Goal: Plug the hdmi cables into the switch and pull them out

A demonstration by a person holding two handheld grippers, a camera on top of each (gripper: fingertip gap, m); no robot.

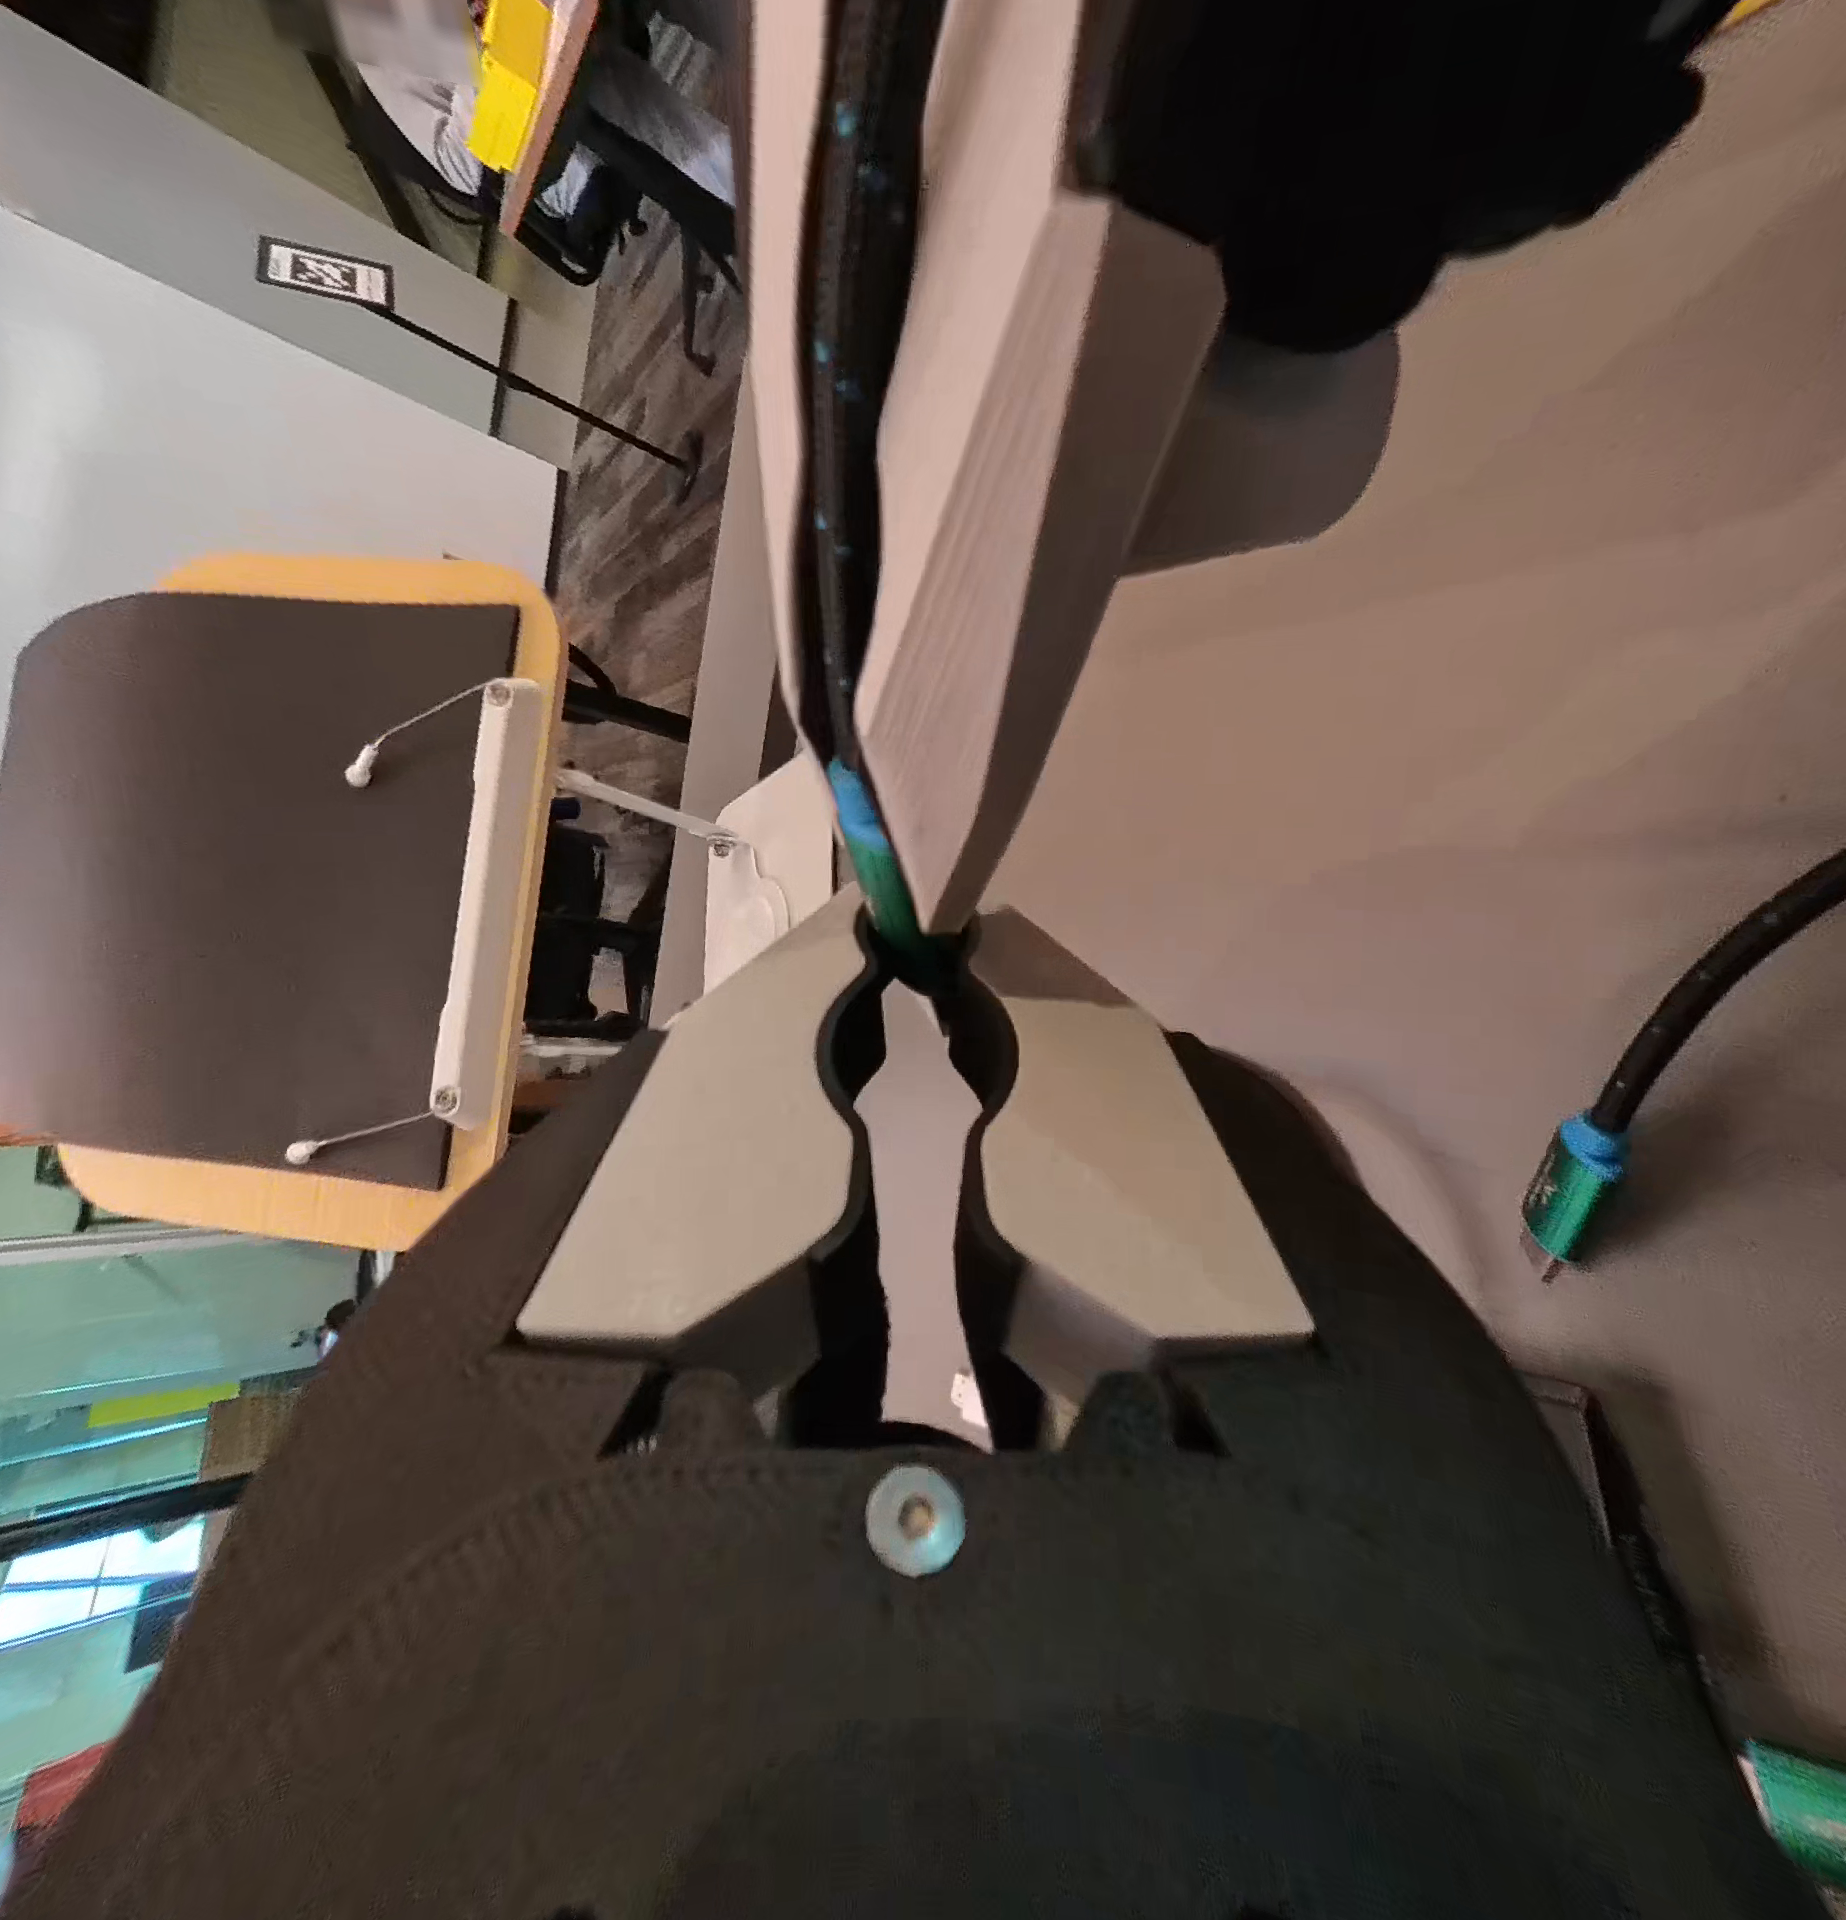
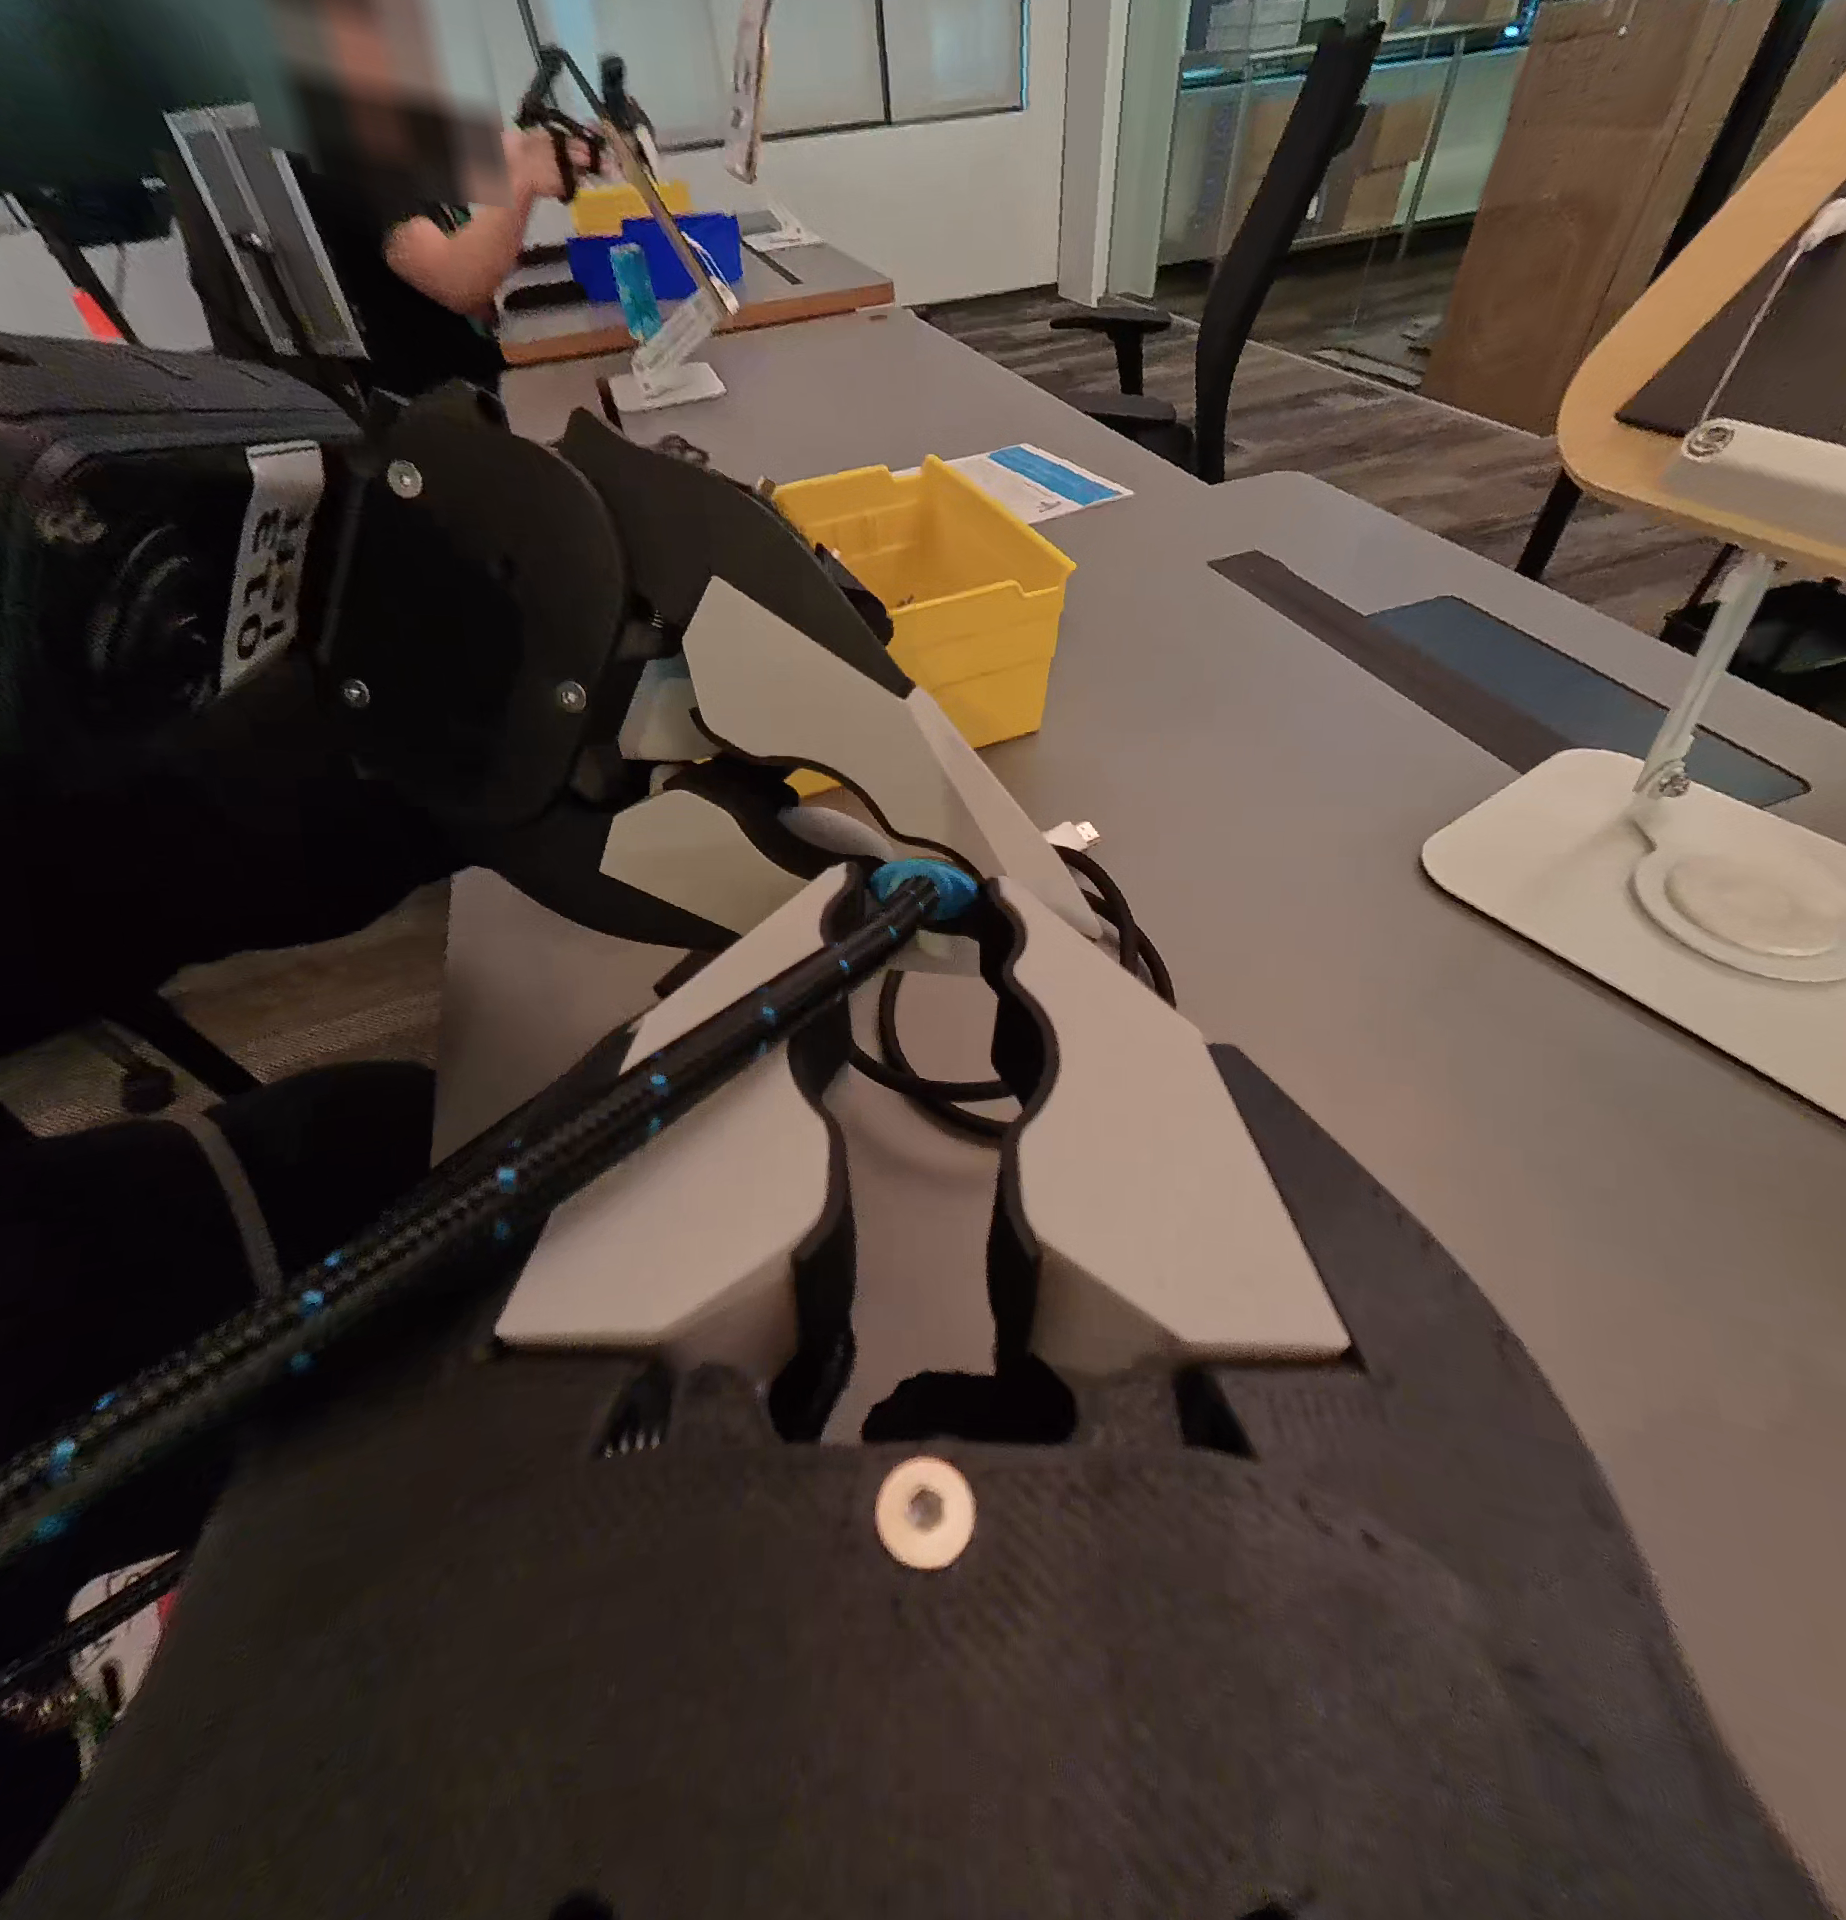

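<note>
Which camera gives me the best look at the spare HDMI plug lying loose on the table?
Left wrist view: the loose green plug lies unobstructed on the grey table, cable curving away. The right wrist view doesn't show it.

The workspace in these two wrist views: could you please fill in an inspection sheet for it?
Surface: grey table, flat.
Job's things: braided HDMI cable, held near its plug end; second HDMI cable lies loose on the table; the switch cannot be made out.
Clutter: yellow bin; white stand.
Grippers: left gripper and right gripper are both shut on the braided HDMI cable, tips close together.
Cables: thin black cable coiled just beyond the fingertips.
Surroundings: office chair; a person at another table.
</note>
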